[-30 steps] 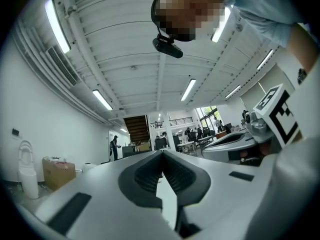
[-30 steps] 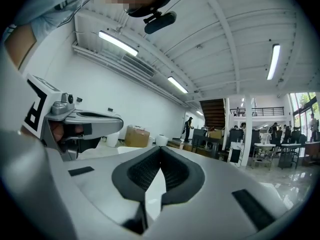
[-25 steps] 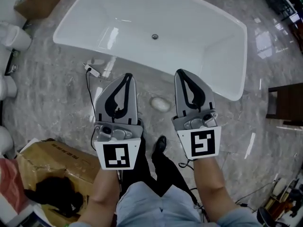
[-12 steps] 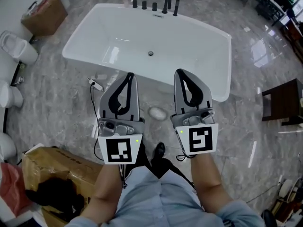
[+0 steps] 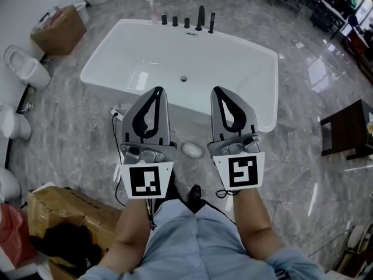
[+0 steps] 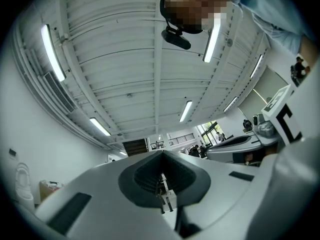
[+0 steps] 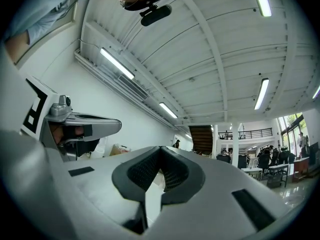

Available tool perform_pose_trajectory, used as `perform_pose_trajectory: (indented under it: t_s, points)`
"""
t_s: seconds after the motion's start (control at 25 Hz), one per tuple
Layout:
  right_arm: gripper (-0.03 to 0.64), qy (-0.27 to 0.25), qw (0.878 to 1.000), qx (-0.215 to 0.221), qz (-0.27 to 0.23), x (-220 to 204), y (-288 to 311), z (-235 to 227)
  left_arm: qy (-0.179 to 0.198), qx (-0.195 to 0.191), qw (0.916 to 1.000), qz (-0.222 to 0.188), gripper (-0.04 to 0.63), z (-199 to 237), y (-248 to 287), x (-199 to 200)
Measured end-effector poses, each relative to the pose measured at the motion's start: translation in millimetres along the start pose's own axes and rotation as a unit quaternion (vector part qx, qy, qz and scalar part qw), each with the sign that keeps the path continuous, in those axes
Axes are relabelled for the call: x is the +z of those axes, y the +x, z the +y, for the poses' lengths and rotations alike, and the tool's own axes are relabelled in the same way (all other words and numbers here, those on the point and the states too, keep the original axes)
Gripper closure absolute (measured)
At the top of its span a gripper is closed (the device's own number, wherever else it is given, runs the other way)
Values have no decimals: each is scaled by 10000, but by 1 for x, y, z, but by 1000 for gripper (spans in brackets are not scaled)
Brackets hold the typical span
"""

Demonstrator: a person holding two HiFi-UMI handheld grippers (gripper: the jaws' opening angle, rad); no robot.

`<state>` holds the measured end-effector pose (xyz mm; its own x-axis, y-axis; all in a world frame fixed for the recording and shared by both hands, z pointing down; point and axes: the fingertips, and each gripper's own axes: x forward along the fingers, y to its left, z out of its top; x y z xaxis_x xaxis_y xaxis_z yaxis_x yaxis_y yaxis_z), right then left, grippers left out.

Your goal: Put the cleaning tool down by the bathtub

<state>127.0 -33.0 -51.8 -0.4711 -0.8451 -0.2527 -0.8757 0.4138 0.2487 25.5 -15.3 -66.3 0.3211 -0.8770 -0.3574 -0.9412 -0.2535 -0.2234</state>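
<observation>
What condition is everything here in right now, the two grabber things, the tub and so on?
Left gripper: shut, empty.
Right gripper: shut, empty.
Bathtub: empty, no water seen.
Pale oval object: lying on the floor beside the bathtub, unheld.
Cardboard box: open, something dark inside.

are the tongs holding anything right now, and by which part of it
Nothing is held: the left tongs and the right tongs are both shut with nothing between them.
</observation>
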Motion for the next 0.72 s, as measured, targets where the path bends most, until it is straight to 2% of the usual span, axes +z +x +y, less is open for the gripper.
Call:
perform_pose_trajectory:
  t_s: [0.32,0.72]
  points:
    - [604,2,9999,-50,-146,13,-8,-10,120,-11,9998,-128,580,-7,4,16]
    - [604,31,9998,-79,-193,16,-13,-18,171,-83,9998,-88,580,-18,8,20]
